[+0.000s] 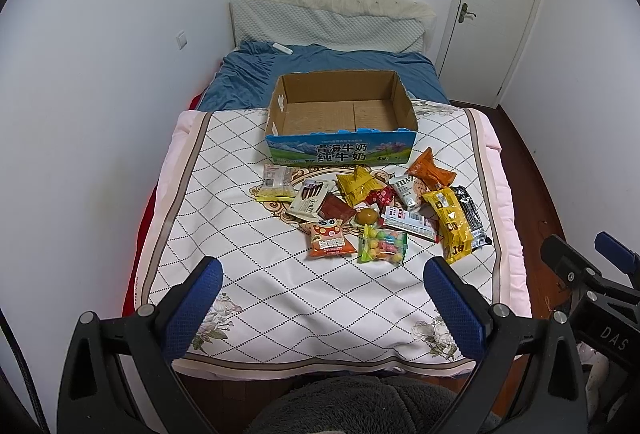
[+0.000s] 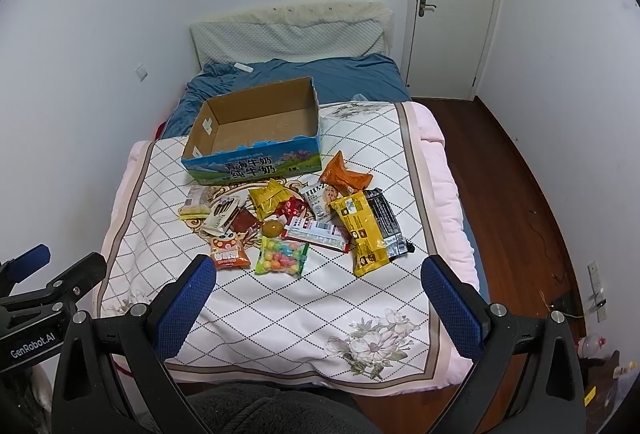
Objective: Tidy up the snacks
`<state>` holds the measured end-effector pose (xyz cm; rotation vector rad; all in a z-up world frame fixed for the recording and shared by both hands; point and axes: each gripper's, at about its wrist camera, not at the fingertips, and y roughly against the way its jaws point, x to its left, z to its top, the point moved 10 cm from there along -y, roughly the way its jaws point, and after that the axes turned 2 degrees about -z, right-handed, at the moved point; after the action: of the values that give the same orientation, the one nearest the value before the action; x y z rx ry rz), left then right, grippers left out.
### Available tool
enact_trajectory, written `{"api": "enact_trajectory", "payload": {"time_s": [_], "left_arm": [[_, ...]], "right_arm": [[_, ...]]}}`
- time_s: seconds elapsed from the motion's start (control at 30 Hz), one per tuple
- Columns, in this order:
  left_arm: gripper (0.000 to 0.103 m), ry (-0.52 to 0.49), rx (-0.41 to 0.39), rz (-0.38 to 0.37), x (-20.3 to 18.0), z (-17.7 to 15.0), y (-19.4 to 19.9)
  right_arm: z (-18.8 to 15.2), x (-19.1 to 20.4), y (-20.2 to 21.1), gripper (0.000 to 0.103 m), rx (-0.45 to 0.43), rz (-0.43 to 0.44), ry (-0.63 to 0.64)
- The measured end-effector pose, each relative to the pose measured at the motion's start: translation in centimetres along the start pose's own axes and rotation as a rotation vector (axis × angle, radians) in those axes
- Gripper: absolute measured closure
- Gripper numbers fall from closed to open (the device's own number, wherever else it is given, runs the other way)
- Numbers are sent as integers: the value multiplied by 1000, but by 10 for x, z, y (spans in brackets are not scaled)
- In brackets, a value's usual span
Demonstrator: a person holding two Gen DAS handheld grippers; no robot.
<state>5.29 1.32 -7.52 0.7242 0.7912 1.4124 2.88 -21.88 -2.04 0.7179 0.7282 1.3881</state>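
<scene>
Wall socket visible right wrist view only; left lacks it.

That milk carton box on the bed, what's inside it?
The cardboard milk box shows only its bare brown floor; no snacks are inside. Its near wall hides a strip of floor just behind it. The snack packets lie on the quilt in front.

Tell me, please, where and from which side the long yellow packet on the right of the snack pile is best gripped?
Grip the long yellow packet at its near end, which sticks out free onto the quilt. Probably come from above with the right gripper, jaws across its narrow width; its far end lies among other snacks, and a black packet borders it.
</scene>
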Motion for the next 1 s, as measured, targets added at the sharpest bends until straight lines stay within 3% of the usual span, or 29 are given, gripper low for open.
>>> {"api": "enact_trajectory", "payload": {"time_s": [0.8, 1.0], "left_arm": [[0, 5, 10, -8, 5, 0, -4], [0, 44, 44, 7, 16, 7, -35]], "right_arm": [[3, 12, -10, 0, 16, 2, 4], [0, 8, -39, 0, 63, 11, -32]]}}
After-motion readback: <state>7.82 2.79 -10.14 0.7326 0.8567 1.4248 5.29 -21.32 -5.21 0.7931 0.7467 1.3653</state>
